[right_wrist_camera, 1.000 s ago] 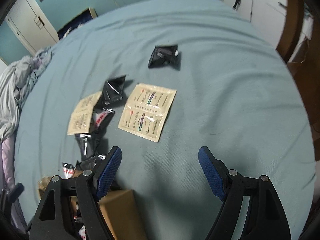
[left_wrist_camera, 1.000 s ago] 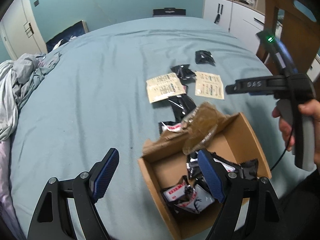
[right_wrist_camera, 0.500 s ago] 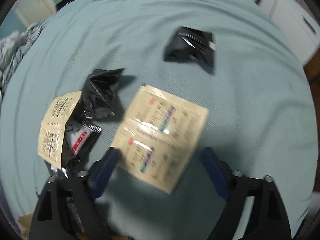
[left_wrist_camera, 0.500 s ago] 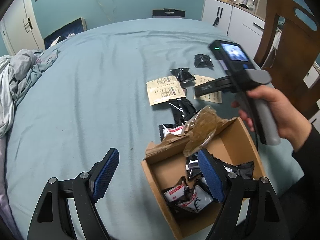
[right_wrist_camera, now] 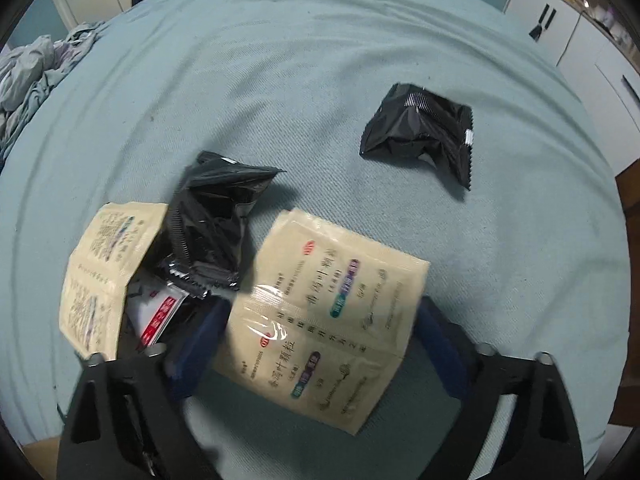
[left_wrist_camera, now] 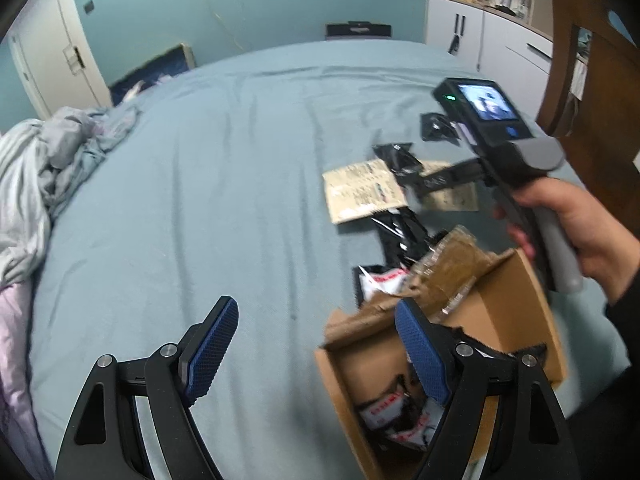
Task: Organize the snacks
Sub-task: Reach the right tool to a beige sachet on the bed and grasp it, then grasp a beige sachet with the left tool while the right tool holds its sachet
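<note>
Left tool, spread and empty, hovers by the cardboard box at 4 o'clock, already holding several packets. Right tool, spread, straddles a beige sachet on the bed. Second sachet and black packets at 9–1 o'clock remain unboxed.

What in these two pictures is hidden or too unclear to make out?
- Box contents, left view: partly hidden by the left tool finger and cut off by the bottom edge.
- Right tool, right view: motion-blurred; contact with the beige packet unclear.
- Red-labelled packet, right view: mostly buried under the black packet.
</note>
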Motion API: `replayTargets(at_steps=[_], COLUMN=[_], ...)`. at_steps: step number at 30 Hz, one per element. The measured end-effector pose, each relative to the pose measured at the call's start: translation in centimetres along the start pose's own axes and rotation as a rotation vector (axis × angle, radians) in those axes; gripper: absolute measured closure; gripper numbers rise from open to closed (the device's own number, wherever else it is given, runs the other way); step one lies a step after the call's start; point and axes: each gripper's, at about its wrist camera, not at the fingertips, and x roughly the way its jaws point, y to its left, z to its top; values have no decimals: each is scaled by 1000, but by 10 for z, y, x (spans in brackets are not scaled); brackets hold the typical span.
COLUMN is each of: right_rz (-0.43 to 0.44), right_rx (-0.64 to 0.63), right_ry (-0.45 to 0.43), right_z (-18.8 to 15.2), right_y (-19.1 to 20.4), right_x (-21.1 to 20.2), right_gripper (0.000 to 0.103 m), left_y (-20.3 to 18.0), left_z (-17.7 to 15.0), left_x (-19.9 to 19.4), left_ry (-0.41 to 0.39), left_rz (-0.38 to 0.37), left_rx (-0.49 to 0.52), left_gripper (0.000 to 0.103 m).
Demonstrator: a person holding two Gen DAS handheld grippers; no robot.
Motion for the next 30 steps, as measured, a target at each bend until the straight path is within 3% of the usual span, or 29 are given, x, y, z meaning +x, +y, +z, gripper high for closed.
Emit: replayTargets(at_steps=[2,5,11,18,27,30], right_rz=[6,15,39,92,172,161], right_rx=[6,3,62,10,24,44], right_ry=[-2,1,-59,-162,-249,-281], right_z=[-3,-14,-32,-69,-144,-174], right_y=[-2,-4,-20,-13,-35,-49], right_x=[-7,-14,-61,-152,-208,-222], right_gripper=[34,38,38,38,38,38], left_y=[-1,-6,0,-3,-30,-41], left_z=[0,1,26,70,122,132], left_x=[-4,-12,-12,7,106,134], left_ry=[-37,-91,-94,12,237,291], left_rz=[64,125,100,-21,-46,-96], left_rx=[31,74,36,-57,-43,-39], left_gripper=[21,20,20,11,8,8])
